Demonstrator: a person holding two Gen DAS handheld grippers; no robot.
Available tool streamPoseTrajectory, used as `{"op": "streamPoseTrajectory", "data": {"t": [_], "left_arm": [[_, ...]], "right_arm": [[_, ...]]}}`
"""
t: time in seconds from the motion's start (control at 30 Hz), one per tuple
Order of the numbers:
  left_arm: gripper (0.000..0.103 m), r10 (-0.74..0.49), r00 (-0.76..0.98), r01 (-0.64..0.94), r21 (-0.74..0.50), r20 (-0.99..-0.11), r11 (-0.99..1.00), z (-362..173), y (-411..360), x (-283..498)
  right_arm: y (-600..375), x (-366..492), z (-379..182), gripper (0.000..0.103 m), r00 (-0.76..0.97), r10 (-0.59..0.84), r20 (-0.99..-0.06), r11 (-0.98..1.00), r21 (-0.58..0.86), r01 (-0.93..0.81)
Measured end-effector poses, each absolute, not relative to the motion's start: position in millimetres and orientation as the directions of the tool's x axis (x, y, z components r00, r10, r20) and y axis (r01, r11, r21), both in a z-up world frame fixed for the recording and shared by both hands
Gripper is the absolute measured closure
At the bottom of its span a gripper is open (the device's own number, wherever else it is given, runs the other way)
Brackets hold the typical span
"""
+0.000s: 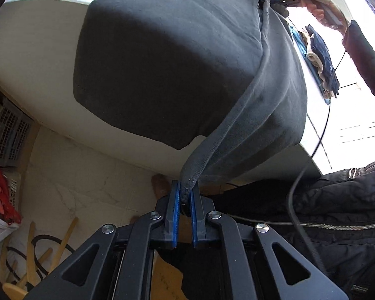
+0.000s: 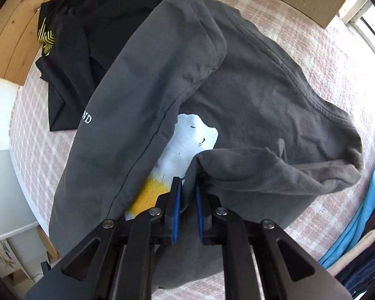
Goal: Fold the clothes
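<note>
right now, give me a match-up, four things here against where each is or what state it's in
1 left tongs
2 right tongs
3 black top
4 blue cloth

a by the wooden board, left
b shut on the grey sweatshirt
c along the bed's right side
d open over the white print

Pairs: 1-b, 2-d, 3-a, 4-c

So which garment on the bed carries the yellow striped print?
The black garment, lying near the wooden headboard; the grey sweatshirt shows only white lettering.

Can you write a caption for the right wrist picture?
Right gripper, jaws slightly apart, above a grey sweatshirt on the bed, black garment behind.
</note>
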State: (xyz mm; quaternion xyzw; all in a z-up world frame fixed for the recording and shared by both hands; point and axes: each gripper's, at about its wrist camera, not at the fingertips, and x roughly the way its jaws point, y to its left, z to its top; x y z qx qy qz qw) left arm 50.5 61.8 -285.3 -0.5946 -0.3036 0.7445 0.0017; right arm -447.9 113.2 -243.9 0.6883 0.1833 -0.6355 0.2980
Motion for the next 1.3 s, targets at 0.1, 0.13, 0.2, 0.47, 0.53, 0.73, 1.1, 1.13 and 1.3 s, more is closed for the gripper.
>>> {"op": "streamPoseTrajectory", "data": {"t": [0.1,0.13,0.2,0.47,0.53,0.73,1.1,1.13,1.3], "left_arm": [[0.097,0.349,-0.269,0.394,-0.433,-0.898,-0.810,-286.9,58.1,53.4],[0.097,0.347,-0.264,0.411,-0.430,-0.900,-0.804,-287.1,56.4,55.1],[0.094,0.310,-0.267,0.435,-0.401,-0.913,-0.806,-279.9,52.7,66.8],[0.091,0.255,-0.367,0.377,-0.393,-0.895,-0.839,-210.5,98.0,65.7],[0.091,0.290,-0.396,0.299,-0.421,-0.871,-0.857,-197.7,117.7,42.5],[0.085,0.314,-0.407,0.139,-0.398,-0.858,-0.907,-186.8,153.3,-30.5],[0.083,0.389,-0.344,0.150,-0.459,-0.855,-0.876,-209.9,143.0,-45.2],[0.083,0.389,-0.336,0.143,-0.455,-0.858,-0.879,-211.0,144.9,-47.6],[0.082,0.384,-0.303,0.132,-0.438,-0.872,-0.889,-214.6,156.3,-65.0]], "right_arm": [[134.4,-440.6,-220.3,0.074,0.175,-0.192,-0.966,-0.716,0.260,0.647],[147.2,-438.4,-212.7,0.067,0.181,-0.224,-0.958,-0.714,0.288,0.638],[179.5,-436.9,-202.6,0.062,0.174,-0.286,-0.942,-0.735,0.332,0.592],[241.7,-450.3,-239.6,0.062,0.247,-0.433,-0.867,-0.806,0.495,0.323],[230.9,-440.0,-251.7,0.062,0.286,-0.440,-0.851,-0.800,0.516,0.305],[214.1,-423.8,-268.1,0.062,0.307,-0.429,-0.850,-0.788,0.518,0.333],[230.1,-436.5,-260.4,0.093,0.361,-0.435,-0.825,-0.732,0.558,0.391],[232.2,-439.3,-264.4,0.087,0.366,-0.410,-0.836,-0.749,0.537,0.389],[260.5,-458.4,-247.1,0.086,0.253,-0.442,-0.861,-0.803,0.505,0.316]]}}
